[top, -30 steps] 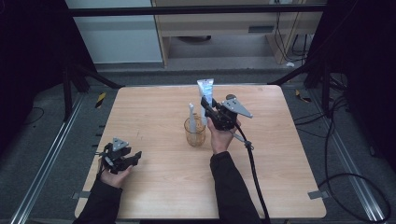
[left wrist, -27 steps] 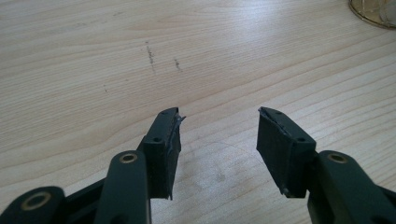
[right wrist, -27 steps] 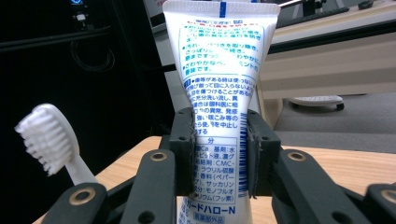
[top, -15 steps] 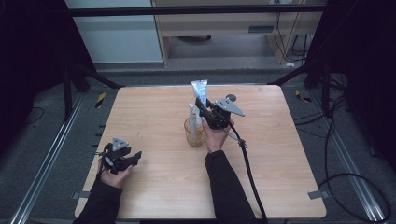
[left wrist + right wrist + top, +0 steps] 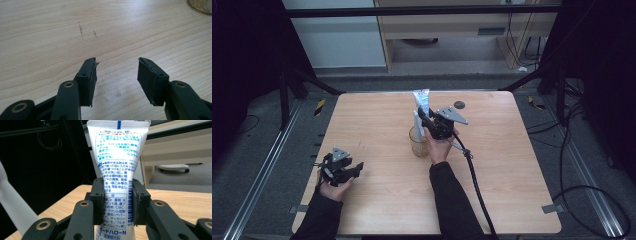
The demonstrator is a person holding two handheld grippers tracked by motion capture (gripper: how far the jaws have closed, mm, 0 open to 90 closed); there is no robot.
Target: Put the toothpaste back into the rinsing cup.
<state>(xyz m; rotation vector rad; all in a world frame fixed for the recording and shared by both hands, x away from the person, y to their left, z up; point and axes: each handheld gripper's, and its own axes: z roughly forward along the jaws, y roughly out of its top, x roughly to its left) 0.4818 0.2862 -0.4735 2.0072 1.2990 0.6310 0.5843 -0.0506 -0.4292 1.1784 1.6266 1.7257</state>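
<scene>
— High view first, biggest things down: the wooden table (image 5: pixel 377 125) has the work near its far middle. The right gripper (image 5: pixel 428 121) stands over a clear glass cup (image 5: pixel 418 144), and its jaws are clamped on a toothpaste tube (image 5: pixel 421 100) held upright, crimped end on top.

— Is the tube in the cup yet?

— I can't tell for sure. The tube's lower end is hidden behind the gripper and hand. It sits just above and behind the cup's rim, beside a white upright piece (image 5: pixel 417 122) that already stands in the cup; I judge that to be a toothbrush handle, but it's too small to be sure.

— So how far along would you say?

— Picked up and carried over: done. Lowering the tube into the cup and letting go: still to do, by my reading.

— And the grip itself?

— Right gripper view shows it well: both pads press the tube (image 5: pixel 117 170) flat from either side, about midway down its printed back. It's held firmly, with no tilt.

— The other hand?

— The left gripper (image 5: pixel 343 169) rests low on the table's near left, well apart from the cup. In the left gripper view the jaws stand apart with nothing between them, only bare wood ahead and the cup's base (image 5: pixel 200 6) at the far upper corner.
</scene>
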